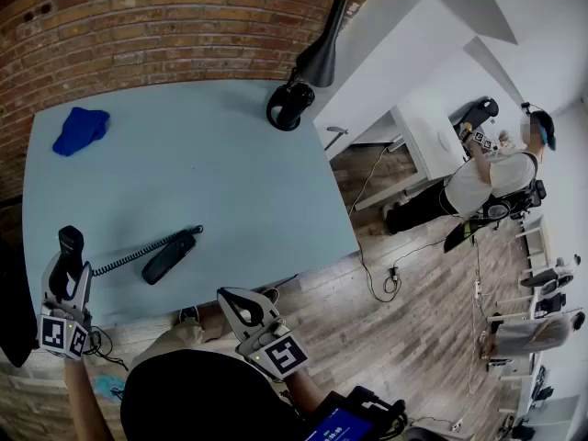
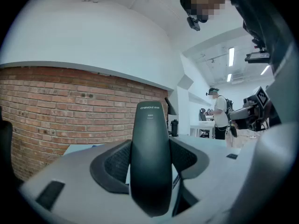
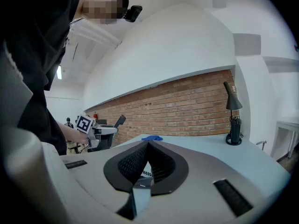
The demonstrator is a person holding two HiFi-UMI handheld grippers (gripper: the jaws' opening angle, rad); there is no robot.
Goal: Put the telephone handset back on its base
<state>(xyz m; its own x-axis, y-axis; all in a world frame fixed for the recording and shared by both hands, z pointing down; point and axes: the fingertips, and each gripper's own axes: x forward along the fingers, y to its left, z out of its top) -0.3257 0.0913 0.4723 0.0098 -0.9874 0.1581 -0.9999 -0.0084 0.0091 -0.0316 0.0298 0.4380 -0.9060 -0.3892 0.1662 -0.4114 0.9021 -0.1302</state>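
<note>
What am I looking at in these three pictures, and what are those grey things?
A person holds a grey hand tool with two jaws in each hand. One picture comes from a camera on their head, looking down at a blue table; the other two from cameras on the tools. On the table are a blue cloth, a black lamp and one telephone piece. The left gripper clamps the other piece, joined by a curly cord. The right gripper is shut, empty.
</note>
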